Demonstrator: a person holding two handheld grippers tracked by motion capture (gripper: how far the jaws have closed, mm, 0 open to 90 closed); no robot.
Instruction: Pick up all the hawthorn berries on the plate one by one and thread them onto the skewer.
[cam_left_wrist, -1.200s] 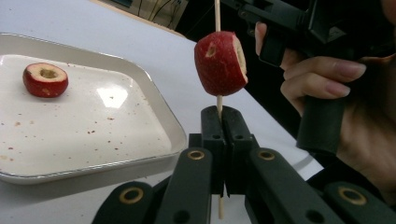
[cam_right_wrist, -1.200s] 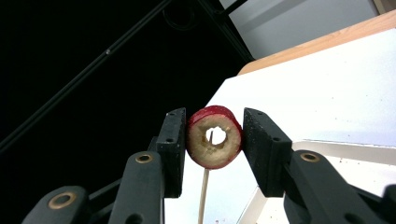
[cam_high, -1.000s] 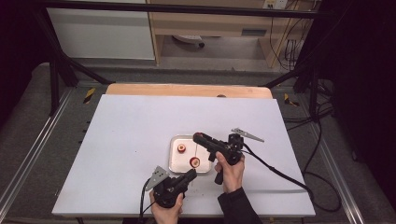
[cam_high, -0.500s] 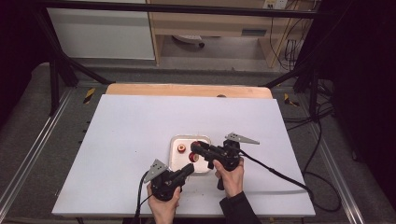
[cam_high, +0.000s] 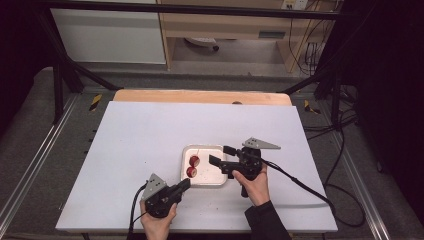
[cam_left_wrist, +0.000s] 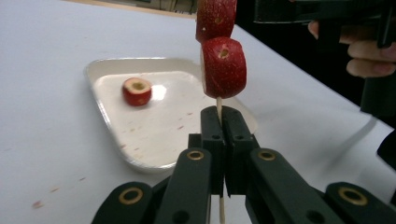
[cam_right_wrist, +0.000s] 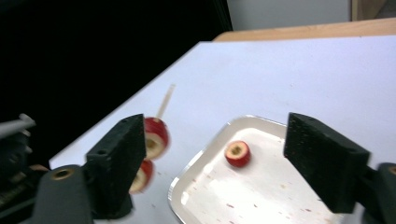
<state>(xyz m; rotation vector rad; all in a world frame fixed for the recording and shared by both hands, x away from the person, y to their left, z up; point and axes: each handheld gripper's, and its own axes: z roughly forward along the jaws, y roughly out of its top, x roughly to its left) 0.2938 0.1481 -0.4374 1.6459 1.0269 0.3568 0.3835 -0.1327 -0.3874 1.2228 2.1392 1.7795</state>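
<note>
A dark room surrounds the broad white matte table top (cam_high: 140, 130), which has a pale wooden strip along its far edge at twelve o'clock. Near its middle, toward five o'clock, lies the white rounded-square tray (cam_high: 207, 179). It is smooth, has a shallow rim and is flecked with red juice; I judge it is there to catch drips and hold the cut fruit.

My left gripper (cam_high: 186, 183) sits at the tray's seven o'clock. Its black jaws are pressed together on the thin wooden skewer (cam_left_wrist: 218, 105), which I hold low on the shaft so the stick stands up and its free end stays open for loading. Two red strawberry slices (cam_left_wrist: 224, 67) are threaded on it, one above the other, over the tray's nine o'clock side. They are thick glossy rounds with seeded skin and pale cores, pierced through the middle.

My right gripper (cam_high: 220, 155) is at the tray's three o'clock. Its jaws have just been opening, and they stand wide with nothing between the flat black pads. I judge they are ready for the next piece.

That would be the loose red strawberry slice (cam_left_wrist: 137, 91), which lies cut face up on the tray floor, well apart from the skewer.
</note>
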